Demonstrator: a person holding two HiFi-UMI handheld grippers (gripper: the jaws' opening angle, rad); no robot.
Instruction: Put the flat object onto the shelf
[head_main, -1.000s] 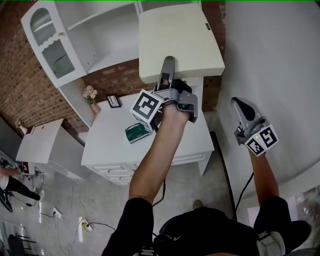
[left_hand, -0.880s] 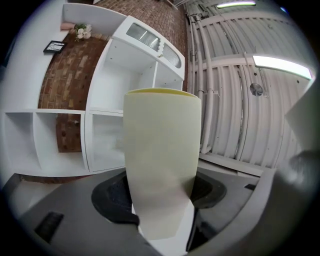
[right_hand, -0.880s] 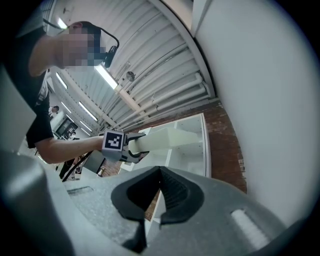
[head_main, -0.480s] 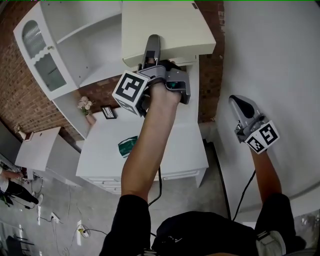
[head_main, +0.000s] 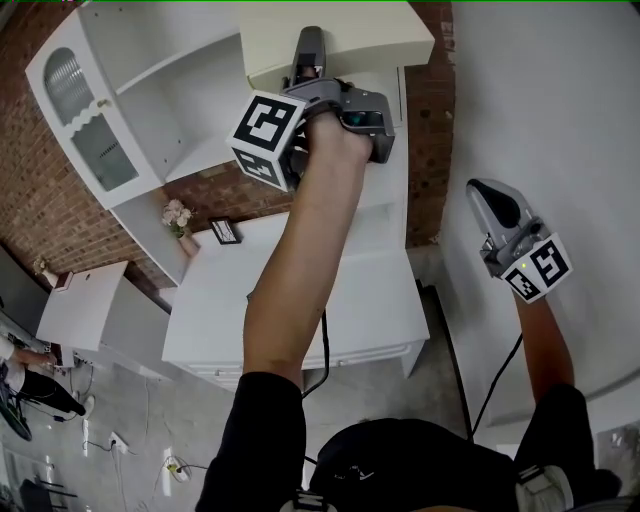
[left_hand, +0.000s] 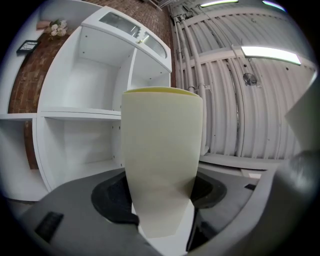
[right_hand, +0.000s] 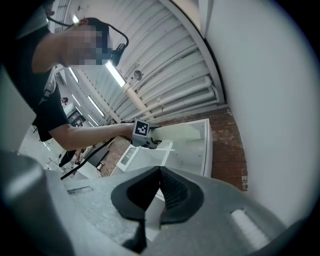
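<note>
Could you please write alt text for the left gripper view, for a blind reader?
The left gripper is shut on a cream board that fills the middle of the picture. Behind it stands a white shelf unit with open compartments against a brick wall; a ribbed wall with strip lights is at right.

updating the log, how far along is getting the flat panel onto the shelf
Done: the cream flat panel is picked up, clamped in the left gripper. In hand: it is held high before the white shelf unit, apparently resting on no board. Left: set it on a shelf and let go. The right gripper is shut and empty.
</note>
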